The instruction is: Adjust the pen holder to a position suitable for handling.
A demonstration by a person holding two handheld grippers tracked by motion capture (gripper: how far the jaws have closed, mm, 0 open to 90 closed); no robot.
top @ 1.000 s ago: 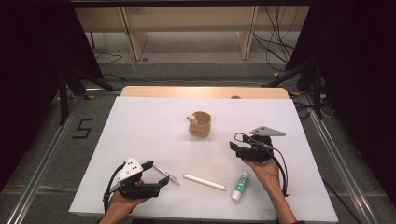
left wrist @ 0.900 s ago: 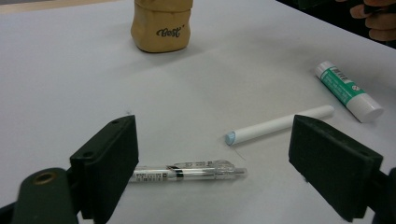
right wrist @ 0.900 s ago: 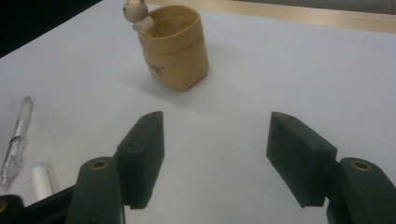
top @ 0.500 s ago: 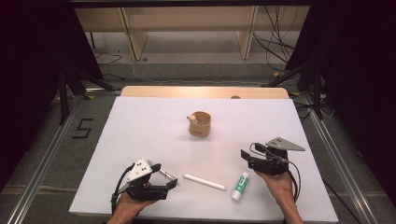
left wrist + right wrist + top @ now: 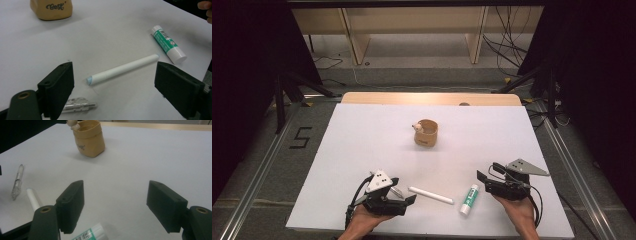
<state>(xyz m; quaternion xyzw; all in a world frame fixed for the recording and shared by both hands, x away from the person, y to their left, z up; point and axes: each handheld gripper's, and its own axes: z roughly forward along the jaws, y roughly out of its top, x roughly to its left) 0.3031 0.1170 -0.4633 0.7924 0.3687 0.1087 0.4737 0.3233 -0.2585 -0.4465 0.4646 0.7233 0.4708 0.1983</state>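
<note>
Your left gripper (image 5: 404, 195) rests low on the table (image 5: 362, 135) with its jaws wide open, holding nothing. Between them in the left gripper view lies the white stick (image 5: 122, 70); a clear pen (image 5: 77, 106) lies just under the left jaw. I judge you are at the approach step: next, move forward so the jaws stand on both sides of the stick, then close. To the right lies the glue stick (image 5: 469, 199), and your right gripper (image 5: 486, 180) waits just beside it, jaws also open and empty. The cup (image 5: 426, 133) stands well apart, further back.
</note>
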